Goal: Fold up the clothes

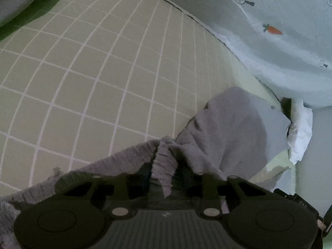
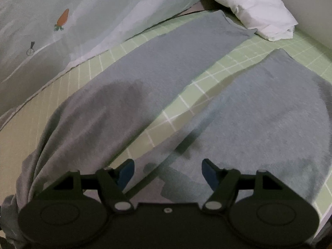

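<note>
Grey trousers lie on a green checked sheet (image 2: 178, 108). In the right wrist view both legs (image 2: 157, 66) stretch away from me, one on the left and one on the right (image 2: 269, 112). My right gripper (image 2: 168, 172) is open and empty, just above the crotch area, its blue pads (image 2: 126, 173) spread wide. In the left wrist view my left gripper (image 1: 164, 178) is shut on the ribbed grey waistband (image 1: 134, 155), lifting it so the cloth (image 1: 228, 128) bunches; the fingertips are hidden by fabric.
A pale quilt with carrot prints (image 1: 280, 31) lies along the far side and also shows in the right wrist view (image 2: 62, 20). A folded white cloth (image 2: 253, 10) sits by the trouser hems. Green checked sheet (image 1: 103, 72) spreads to the left.
</note>
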`<state>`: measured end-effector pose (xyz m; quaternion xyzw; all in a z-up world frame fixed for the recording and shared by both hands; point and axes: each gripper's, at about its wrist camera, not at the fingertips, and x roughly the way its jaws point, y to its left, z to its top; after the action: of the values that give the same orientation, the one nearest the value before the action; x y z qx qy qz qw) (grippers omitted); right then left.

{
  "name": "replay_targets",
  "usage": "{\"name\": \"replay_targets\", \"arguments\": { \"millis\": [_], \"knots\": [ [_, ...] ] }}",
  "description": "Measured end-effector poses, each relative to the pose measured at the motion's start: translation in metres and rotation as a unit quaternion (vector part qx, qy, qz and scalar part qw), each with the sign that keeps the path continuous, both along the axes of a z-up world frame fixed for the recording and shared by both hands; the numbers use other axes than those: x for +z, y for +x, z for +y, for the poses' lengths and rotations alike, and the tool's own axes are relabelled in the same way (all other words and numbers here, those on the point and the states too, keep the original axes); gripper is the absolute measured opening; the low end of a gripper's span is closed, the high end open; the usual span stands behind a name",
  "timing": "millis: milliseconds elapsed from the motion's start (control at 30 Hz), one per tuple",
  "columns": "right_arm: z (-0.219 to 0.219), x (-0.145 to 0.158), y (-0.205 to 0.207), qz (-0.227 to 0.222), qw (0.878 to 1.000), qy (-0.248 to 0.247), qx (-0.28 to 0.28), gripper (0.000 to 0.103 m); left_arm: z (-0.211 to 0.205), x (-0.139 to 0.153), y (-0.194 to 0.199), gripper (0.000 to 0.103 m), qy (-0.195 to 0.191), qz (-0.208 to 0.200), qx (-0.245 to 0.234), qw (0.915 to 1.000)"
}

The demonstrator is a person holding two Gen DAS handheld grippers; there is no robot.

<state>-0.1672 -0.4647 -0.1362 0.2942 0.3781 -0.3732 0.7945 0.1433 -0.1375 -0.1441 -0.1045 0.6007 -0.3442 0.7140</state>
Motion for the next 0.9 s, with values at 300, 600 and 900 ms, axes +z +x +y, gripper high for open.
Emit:
{"name": "replay_targets", "arguments": {
  "millis": [300,600,900],
  "knots": [
    [0.01,0.004,0.008,0.016,1.0,-0.01,0.008,0.072,0.034,0.092,0.07,0.01,-0.003,-0.19,0.107,0.9759],
    [0.016,0.006,0.004,0.003,1.0,-0.017,0.001,0.072,0.083,0.092,0.084,0.077,0.085,-0.217,0.198,0.9521],
    [0.026,0.002,-0.001,0.005,1.0,-0.007,0.018,0.073,0.137,0.029,0.015,0.077,0.147,-0.107,0.218,0.9588]
  ]
}}
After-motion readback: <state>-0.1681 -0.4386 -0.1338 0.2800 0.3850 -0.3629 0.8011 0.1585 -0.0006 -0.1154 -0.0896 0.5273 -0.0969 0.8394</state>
